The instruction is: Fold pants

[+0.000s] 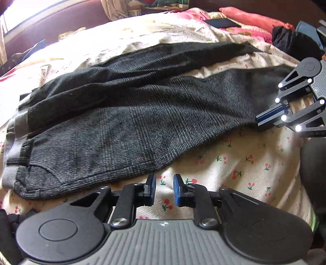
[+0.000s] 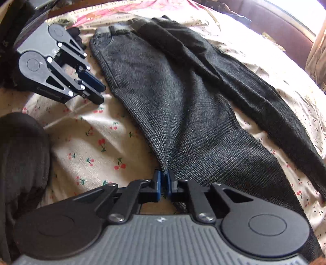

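You are pinching the pants leg edge in your right gripper, while your left gripper is hovering spread and empty just beside their hip.

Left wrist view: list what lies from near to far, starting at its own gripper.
left gripper → cherry-print sheet → near pant leg → far pant leg → red pillow.

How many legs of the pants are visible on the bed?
2. The near leg lies by the right tongs, which pinch its edge. The far leg lies beside it.
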Available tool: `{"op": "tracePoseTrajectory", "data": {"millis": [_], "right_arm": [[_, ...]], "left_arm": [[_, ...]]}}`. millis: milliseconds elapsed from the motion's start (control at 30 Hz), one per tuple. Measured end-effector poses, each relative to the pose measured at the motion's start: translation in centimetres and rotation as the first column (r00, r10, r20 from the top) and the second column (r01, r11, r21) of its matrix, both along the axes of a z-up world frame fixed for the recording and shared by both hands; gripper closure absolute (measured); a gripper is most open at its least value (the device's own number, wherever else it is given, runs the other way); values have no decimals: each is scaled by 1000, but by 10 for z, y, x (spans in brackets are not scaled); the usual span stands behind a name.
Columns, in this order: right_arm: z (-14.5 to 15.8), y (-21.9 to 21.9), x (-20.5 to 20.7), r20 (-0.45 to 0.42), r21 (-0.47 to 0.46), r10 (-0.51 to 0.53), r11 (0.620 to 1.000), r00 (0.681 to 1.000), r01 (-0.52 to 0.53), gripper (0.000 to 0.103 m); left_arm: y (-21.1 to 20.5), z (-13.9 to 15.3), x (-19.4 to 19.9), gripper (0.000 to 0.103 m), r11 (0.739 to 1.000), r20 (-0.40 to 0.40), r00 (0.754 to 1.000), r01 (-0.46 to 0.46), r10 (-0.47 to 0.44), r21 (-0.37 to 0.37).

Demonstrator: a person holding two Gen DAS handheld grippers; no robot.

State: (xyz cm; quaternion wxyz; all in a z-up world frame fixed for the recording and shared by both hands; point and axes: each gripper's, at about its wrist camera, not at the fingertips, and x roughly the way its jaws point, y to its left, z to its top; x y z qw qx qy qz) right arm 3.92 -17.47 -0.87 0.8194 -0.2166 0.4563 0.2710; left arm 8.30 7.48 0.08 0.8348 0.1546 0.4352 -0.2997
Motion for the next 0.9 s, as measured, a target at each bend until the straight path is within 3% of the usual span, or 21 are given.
{"op": "tracePoseTrajectory", "data": {"millis": [33,100,200,233,433,500,633,767,900], "right_arm": [[10,-2,1,6,36,12,999,1000,-12,94],[35,-4,8,43,92,32,995,999,-36,85],[51,-1,47,112,108,34,993,993,-46,75],[51,2,66,128,107,35,993,991,-49,74],[13,17,247,168,46,74,995,983,-83,68],[-2,19,295,173,60,80,994,982,-92,68],[-27,15,348,129,105,52,992,990,-65,68],[-30,18,360,41,84,86,992,995,-89,68],[-21,17,368,-56,74,98,993,994,-94,63]], "left_arm": [[8,12,1,68,1000,25,1000,-14,14,-11],[21,33,14,63,999,89,995,-37,39,-14],[33,49,57,50,996,182,979,-88,87,-1],[38,50,84,45,993,211,971,-117,112,9],[63,33,229,44,964,273,945,-225,181,142],[76,25,270,44,953,251,943,-262,219,153],[103,5,326,44,934,111,934,-349,340,73],[114,3,355,44,920,42,920,-390,389,32],[119,1,360,42,932,-36,931,-362,363,25]]}}
